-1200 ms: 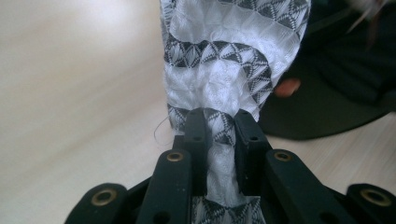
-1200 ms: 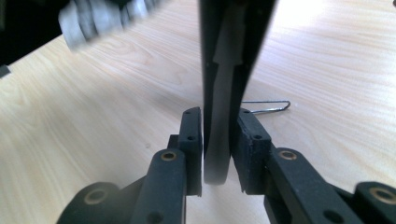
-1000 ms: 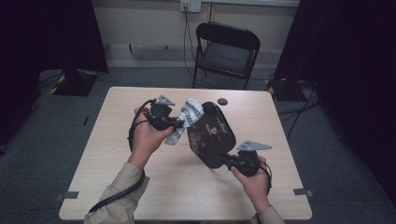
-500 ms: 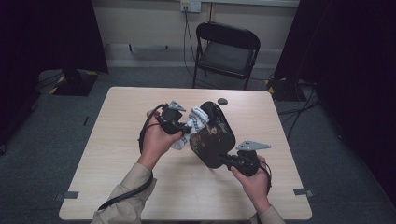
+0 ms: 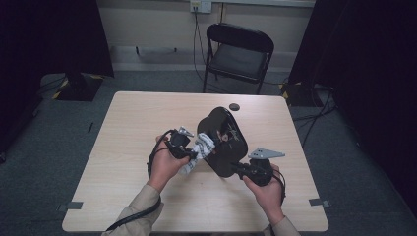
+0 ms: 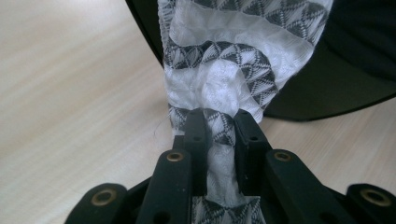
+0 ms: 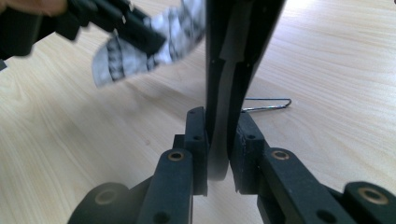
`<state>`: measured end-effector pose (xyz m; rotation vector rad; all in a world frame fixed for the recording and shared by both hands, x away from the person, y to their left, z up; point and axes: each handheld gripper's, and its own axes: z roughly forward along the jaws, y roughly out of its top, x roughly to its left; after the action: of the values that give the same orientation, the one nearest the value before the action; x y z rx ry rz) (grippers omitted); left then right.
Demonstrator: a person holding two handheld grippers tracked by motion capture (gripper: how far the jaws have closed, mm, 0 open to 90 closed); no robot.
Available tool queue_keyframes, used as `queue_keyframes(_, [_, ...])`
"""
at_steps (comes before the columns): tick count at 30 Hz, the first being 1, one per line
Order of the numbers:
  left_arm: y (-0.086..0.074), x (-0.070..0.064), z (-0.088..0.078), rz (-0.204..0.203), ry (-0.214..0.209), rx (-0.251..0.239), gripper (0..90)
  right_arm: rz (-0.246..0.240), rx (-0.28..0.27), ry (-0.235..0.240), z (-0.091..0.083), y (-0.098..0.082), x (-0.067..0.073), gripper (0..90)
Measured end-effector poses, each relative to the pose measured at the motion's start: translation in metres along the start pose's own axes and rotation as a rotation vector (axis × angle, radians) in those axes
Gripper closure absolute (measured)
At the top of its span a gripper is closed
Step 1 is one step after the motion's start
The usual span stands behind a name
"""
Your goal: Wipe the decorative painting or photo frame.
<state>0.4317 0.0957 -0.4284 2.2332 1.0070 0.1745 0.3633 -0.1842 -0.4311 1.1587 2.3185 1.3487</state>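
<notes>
- A glossy black pan (image 5: 222, 142) is held tilted above the middle of the wooden table (image 5: 123, 128), its hollow side turned toward the left gripper.
- The right gripper (image 7: 219, 123), at the pan's near right edge, has its jaws clenched on the pan's thin rim, which stands edge-on between them.
- The left gripper (image 6: 219, 122), just left of the pan, has its jaws clamped on a bunched white cloth with grey triangle patterning (image 6: 219, 70).
- The cloth presses against the pan's inner surface; nothing else is visible inside the pan.
- A small dark round object (image 5: 234, 106) lies on the table beyond the pan.
- A thin wire loop (image 7: 267, 104) lies on the table just right of the pan's rim.
</notes>
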Motion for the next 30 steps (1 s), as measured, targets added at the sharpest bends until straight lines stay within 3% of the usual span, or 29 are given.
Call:
queue_keyframes(10, [-0.022,0.000,0.027,-0.024,0.000,0.068,78.0,0.001,-0.002,0.001,0.000,0.000,0.000,79.0])
queue_keyframes(17, [-0.022,0.000,0.026,-0.030,-0.003,0.093,78.0,0.001,-0.005,0.000,0.000,0.000,0.000,79.0])
queue_keyframes(24, [-0.002,0.003,-0.012,-0.056,-0.004,0.033,78.0,0.004,-0.007,0.001,0.000,-0.001,0.000,78.9])
queue_keyframes(30, [0.031,0.000,-0.058,-0.039,-0.002,-0.047,77.9,0.003,-0.006,-0.001,0.001,0.000,0.000,79.0])
